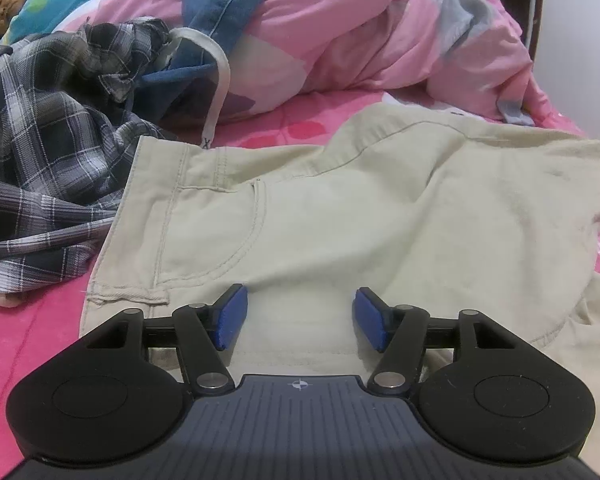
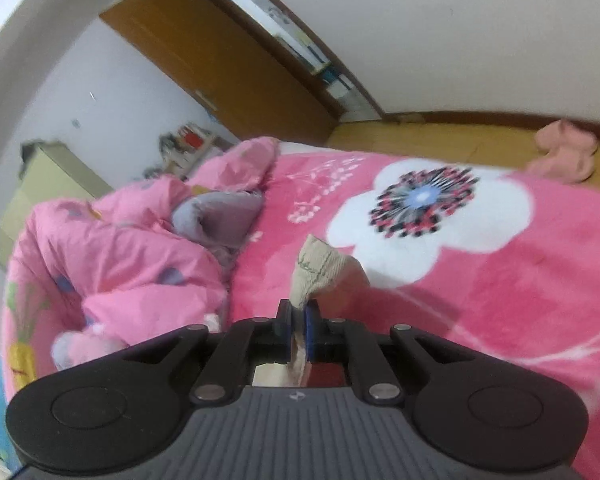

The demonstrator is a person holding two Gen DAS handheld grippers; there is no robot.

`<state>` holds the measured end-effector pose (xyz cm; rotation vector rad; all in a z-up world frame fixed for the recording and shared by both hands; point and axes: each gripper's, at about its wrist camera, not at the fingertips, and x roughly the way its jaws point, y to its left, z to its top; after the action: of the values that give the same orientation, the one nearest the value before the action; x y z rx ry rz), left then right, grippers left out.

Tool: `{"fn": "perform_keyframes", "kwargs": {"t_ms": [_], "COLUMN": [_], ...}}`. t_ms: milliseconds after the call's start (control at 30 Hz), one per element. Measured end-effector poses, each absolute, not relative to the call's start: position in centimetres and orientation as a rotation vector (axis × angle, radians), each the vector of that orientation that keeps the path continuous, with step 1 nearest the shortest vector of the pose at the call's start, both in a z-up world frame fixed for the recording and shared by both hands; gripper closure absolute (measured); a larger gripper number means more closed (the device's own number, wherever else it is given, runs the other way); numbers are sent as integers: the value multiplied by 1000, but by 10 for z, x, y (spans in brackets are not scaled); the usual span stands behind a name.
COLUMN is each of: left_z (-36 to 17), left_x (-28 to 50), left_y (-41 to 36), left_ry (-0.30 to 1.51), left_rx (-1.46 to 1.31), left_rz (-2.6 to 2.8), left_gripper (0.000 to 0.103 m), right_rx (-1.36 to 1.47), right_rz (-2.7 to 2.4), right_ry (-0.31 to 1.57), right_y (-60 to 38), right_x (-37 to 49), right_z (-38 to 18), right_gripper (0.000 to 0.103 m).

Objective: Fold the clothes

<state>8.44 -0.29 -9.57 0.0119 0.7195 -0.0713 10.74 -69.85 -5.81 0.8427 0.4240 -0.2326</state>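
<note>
The beige trousers [image 1: 300, 216] lie spread on the pink bed [image 1: 28, 344], their pocket seams facing up, with a crumpled plaid shirt [image 1: 48, 152] touching their left edge and a pink quilt [image 1: 380, 32] heaped at the far side. The left tongs [image 1: 300, 318] hang wide open just above the near part of the trousers, gripping nothing. The right tongs [image 2: 298, 330] are closed tight on a stitched beige hem [image 2: 320, 270], which stands lifted above the flowered bed cover [image 2: 500, 280], with the quilt bunched to the left.
</note>
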Motion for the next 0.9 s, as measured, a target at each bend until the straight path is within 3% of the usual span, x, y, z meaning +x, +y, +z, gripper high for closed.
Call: {"fn": "perform_keyframes", "kwargs": {"t_ms": [67,267,333,400,433,567,667,900], "left_z": [-96,-95,-95,-96,-96,-98,-99,-99], "left_x": [85,85,86,86,87,86,85,85], "left_y": [-2,1,2,2,3,3,3,6], "left_ry": [722,724,724,723,722,715,709,705], "left_rx": [7,-4,-9,-11,-12,-20,-24,-43], "left_rz": [-75,-84,-87,-93,-98,-107,-111,-124], "left_gripper": [42,42,42,41,40,37,35,32], "right_rx": [759,795,880,917,900,866,927,1061], "right_rz": [-311,-457,-453,-468,-506,-533,-417,-140], "right_ry": [476,706,641,630,625,624,670,770], "right_y": [-701,-730,-734,-739,-739,-712,-678,-598], "right_x": [106,118,100,87,78,62,65,73], "right_z": [-55,-131,-137,-133,-126,-111,-123,-149], "right_gripper": [96,98,97,88,77,72,57,52]}}
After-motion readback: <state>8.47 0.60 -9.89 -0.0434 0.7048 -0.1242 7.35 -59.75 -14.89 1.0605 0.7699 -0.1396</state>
